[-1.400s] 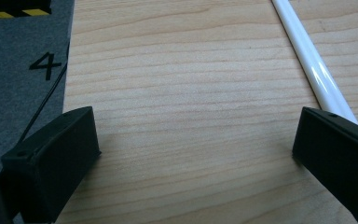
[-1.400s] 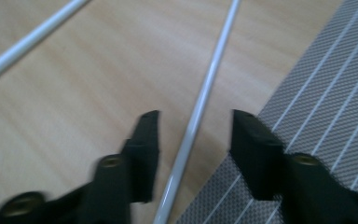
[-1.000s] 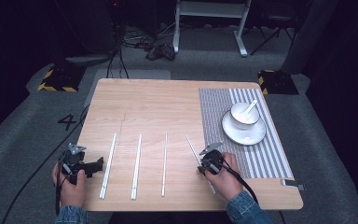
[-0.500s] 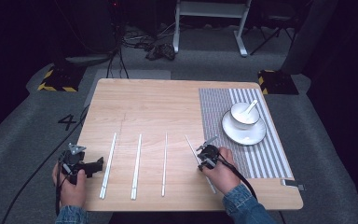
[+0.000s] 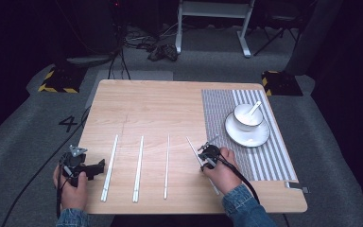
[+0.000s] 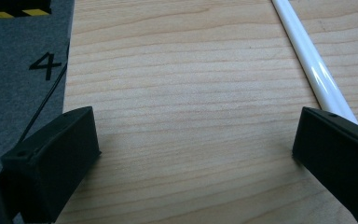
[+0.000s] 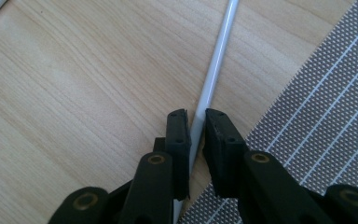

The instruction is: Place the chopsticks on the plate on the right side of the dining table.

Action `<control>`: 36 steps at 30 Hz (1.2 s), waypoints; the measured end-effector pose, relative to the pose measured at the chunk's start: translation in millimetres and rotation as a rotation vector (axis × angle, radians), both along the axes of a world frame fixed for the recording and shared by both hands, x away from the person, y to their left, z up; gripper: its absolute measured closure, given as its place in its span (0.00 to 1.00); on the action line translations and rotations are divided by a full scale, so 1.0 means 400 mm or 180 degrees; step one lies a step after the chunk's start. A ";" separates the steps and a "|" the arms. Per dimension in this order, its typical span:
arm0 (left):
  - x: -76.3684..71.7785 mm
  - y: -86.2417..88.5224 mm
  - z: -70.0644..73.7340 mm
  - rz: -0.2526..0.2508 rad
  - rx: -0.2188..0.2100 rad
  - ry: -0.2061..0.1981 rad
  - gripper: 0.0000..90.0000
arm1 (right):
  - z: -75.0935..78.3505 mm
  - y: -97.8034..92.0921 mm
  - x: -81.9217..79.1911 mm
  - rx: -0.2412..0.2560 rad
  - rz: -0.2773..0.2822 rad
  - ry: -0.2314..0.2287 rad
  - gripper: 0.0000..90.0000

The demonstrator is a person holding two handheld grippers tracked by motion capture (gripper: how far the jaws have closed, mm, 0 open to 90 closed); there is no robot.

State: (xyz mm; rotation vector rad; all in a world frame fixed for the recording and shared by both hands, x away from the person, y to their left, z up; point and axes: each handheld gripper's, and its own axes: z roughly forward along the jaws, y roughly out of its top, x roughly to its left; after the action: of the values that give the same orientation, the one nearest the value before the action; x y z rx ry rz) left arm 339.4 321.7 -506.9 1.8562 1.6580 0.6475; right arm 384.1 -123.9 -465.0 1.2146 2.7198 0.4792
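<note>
White chopstick [image 7: 210, 81], rightmost of four on the table [image 5: 151, 109], lying at 9 o'clock of the striped mat [image 5: 264, 161], pinched between the closed jaws of the right gripper [image 7: 195, 123]. Grasp step, apparently done; next, probably a level lift toward the bowl [image 5: 247, 115] at 1 o'clock. Left gripper [image 6: 193, 140] spread wide, empty, just beside the leftmost chopstick [image 6: 313, 70].

Striped placemat [image 5: 227, 101], saucer [image 5: 260, 137], cup with spoon [image 5: 246, 115], wooden table [image 5: 146, 104]

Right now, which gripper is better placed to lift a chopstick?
Right. The right gripper is closed around the rightmost chopstick. The left gripper is open on bare table, with the leftmost chopstick beside one jaw.
</note>
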 end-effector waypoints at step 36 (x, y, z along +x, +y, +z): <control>0.000 0.000 0.000 0.0000 0.0000 0.0000 0.00 | 0.068 -0.116 -0.009 0.0799 -0.0297 0.0010 0.95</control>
State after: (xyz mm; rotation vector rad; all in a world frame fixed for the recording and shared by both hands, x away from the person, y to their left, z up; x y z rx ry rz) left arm 339.4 321.7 -506.8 1.8561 1.6581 0.6477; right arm 380.7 -170.4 -438.0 1.3925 2.6513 0.8272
